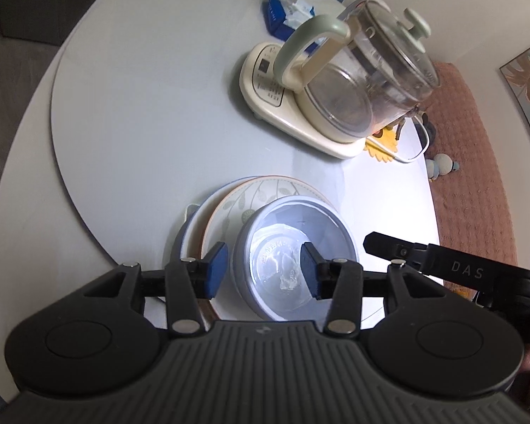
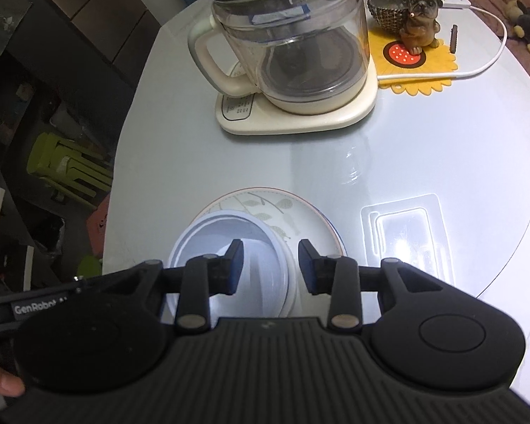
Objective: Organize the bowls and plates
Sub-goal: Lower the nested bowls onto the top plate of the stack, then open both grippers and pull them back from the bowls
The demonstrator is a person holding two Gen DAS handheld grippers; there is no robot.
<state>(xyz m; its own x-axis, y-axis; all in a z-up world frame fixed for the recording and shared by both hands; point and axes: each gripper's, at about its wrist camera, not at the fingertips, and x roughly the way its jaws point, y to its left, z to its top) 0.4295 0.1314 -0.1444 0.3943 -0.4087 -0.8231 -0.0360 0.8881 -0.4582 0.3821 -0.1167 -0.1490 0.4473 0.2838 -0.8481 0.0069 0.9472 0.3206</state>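
Observation:
A pale blue bowl stands on a leaf-patterned plate, which lies on a larger blue-rimmed plate on the white table. My left gripper is open, its blue pads either side of the bowl's left wall, one outside and one inside. In the right wrist view the same bowl sits on the leaf plate. My right gripper is open, its pads astride the bowl's right rim. The other gripper's arm shows at the right of the left wrist view.
A glass kettle on a cream base stands beyond the stack. A dog figurine on a yellow sunflower mat, a white cable and a blue tissue pack lie further back. The table's edge is at the left.

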